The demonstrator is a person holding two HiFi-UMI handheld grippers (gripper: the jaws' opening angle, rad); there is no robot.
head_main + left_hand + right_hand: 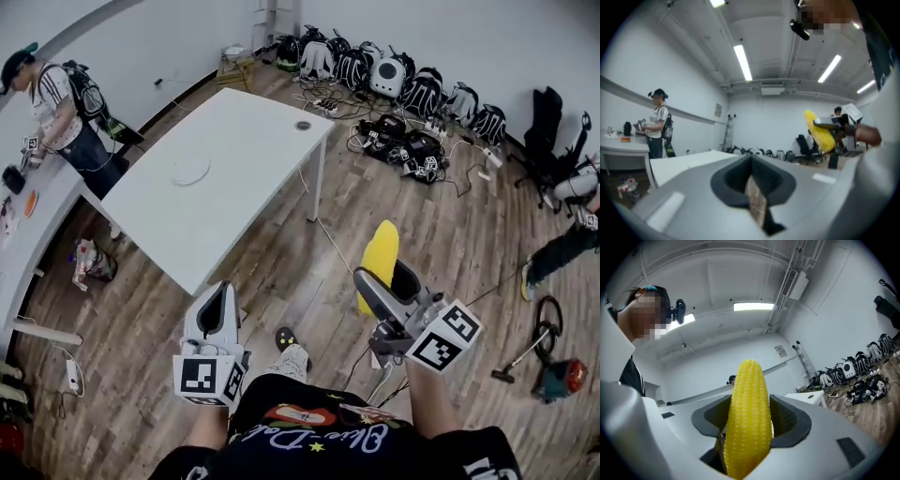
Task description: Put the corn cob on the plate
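A yellow corn cob [380, 255] stands upright in my right gripper [382, 283], which is shut on it above the wooden floor, to the right of the table. In the right gripper view the corn cob [748, 413] fills the gap between the jaws of the right gripper [748, 437] and sticks out past them. A white plate [192, 172] lies on the white table [248, 150], far ahead and to the left. My left gripper [216, 317] is shut on nothing, low near the table's near corner. The left gripper view shows its jaws [753, 190] closed, with the corn cob [819, 132] off to the right.
A small dark round object [303, 125] sits near the table's far edge. A person [56, 108] stands at a second table [28, 239] on the left. Backpacks [394, 75] and cables line the far wall. A vacuum cleaner [558, 375] lies on the floor at the right.
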